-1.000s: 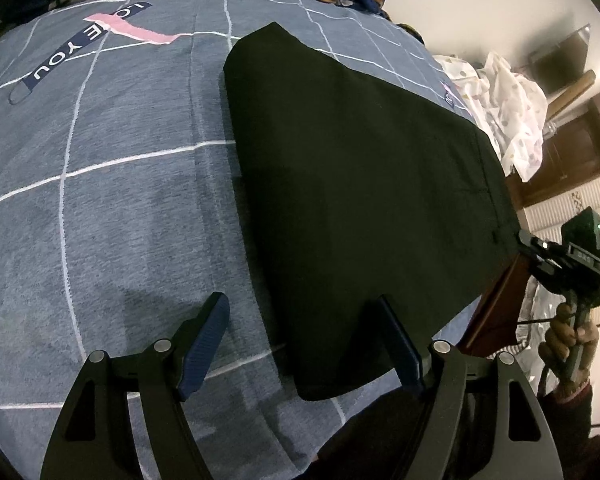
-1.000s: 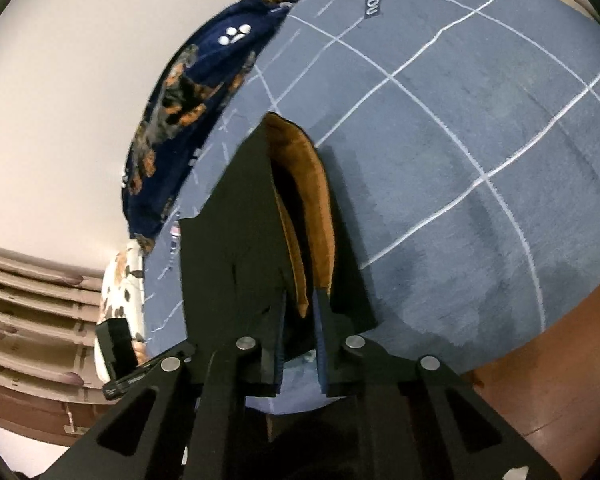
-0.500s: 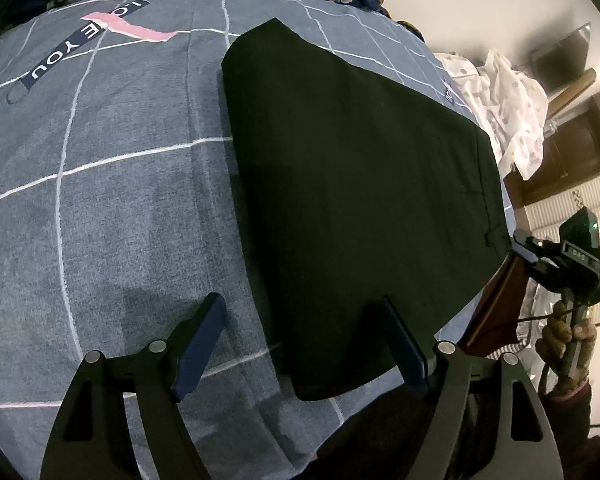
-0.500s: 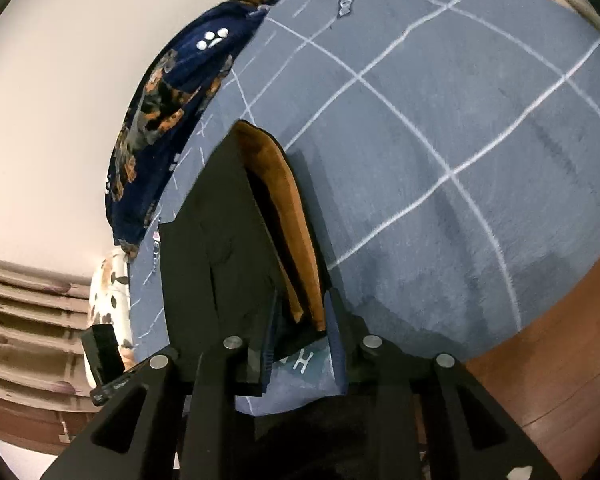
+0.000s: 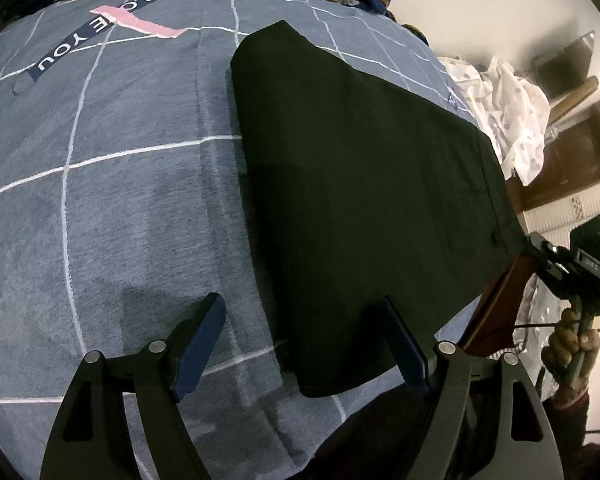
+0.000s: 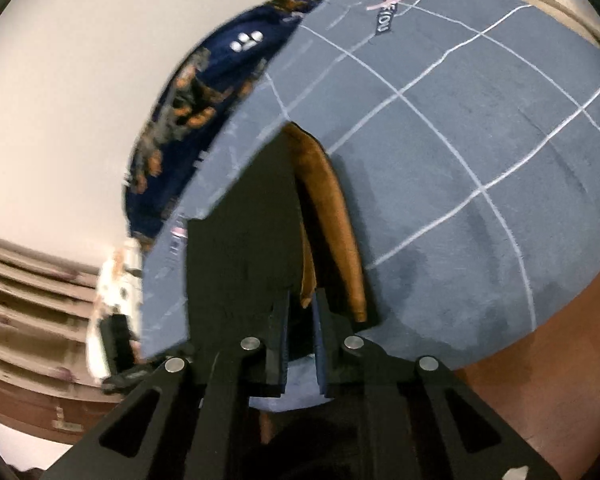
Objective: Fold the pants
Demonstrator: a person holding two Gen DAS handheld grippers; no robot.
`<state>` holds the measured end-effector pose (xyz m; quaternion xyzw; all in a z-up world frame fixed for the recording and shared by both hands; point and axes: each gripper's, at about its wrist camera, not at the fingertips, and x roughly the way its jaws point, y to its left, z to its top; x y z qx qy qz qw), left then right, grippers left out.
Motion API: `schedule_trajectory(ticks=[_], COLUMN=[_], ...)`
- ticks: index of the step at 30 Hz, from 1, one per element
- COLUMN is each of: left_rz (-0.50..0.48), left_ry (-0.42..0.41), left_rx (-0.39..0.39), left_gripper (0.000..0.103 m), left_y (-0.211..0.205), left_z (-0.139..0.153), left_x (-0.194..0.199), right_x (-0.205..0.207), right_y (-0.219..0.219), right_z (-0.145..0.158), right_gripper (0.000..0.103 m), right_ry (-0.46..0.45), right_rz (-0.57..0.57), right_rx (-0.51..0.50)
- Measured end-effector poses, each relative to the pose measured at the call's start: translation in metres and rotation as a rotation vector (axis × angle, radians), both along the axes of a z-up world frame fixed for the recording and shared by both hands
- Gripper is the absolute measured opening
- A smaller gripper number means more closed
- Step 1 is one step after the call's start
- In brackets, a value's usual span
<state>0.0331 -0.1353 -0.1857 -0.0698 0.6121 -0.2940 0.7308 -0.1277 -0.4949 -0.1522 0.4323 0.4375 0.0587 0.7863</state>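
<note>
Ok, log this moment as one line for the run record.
black folded pants flat on grey checked bedsheet | left gripper open over near edge | right gripper shut on waistband corner | fold pending

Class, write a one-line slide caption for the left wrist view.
Open left gripper poised over the near corner of folded black pants on a grey grid-patterned bedsheet.

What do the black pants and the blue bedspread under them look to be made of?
Pants: smooth matte woven cloth, probably cotton or a blend; the tan lining inside looks soft, possibly fleece. Bedspread: soft, slightly napped fabric with printed white grid lines.
</note>
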Motion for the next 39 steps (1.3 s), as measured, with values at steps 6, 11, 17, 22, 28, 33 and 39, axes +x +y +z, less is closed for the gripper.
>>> schedule_trajectory(ticks=[6, 11, 17, 22, 28, 33, 39], left_rz=[-0.008, -0.014, 0.002, -0.004, 0.002, 0.002, 0.000], left_ry=[-0.005, -0.007, -0.001, -0.003, 0.000, -0.001, -0.005], left_rx=[0.004, 0.015, 0.003, 0.006, 0.001, -0.001, 0.004], left_gripper=[0.082, 0.083, 0.083, 0.083, 0.083, 0.083, 0.084], left_y=[-0.001, -0.002, 0.000, 0.000, 0.001, 0.002, 0.002], left_z=[-0.001, 0.000, -0.001, -0.001, -0.001, 0.000, 0.000], left_x=[-0.001, -0.003, -0.001, -0.002, -0.001, -0.002, -0.002], right_x=[-0.016, -0.016, 0.002, 0.012, 0.010, -0.004, -0.009], right_y=[-0.007, -0.016, -0.016, -0.002, 0.007, -0.003, -0.012], right_z=[-0.053, -0.049, -0.024, -0.027, -0.012, -0.023, -0.048], right_gripper=[0.007, 0.010, 0.018, 0.019, 0.006, 0.005, 0.005], right_ry=[0.146, 0.108, 0.043, 0.072, 0.025, 0.043, 0.099], right_rz=[-0.048, -0.087, -0.045, -0.007, 0.026, -0.013, -0.050], right_rx=[0.073, 0.102, 0.100, 0.056, 0.055, 0.102, 0.120])
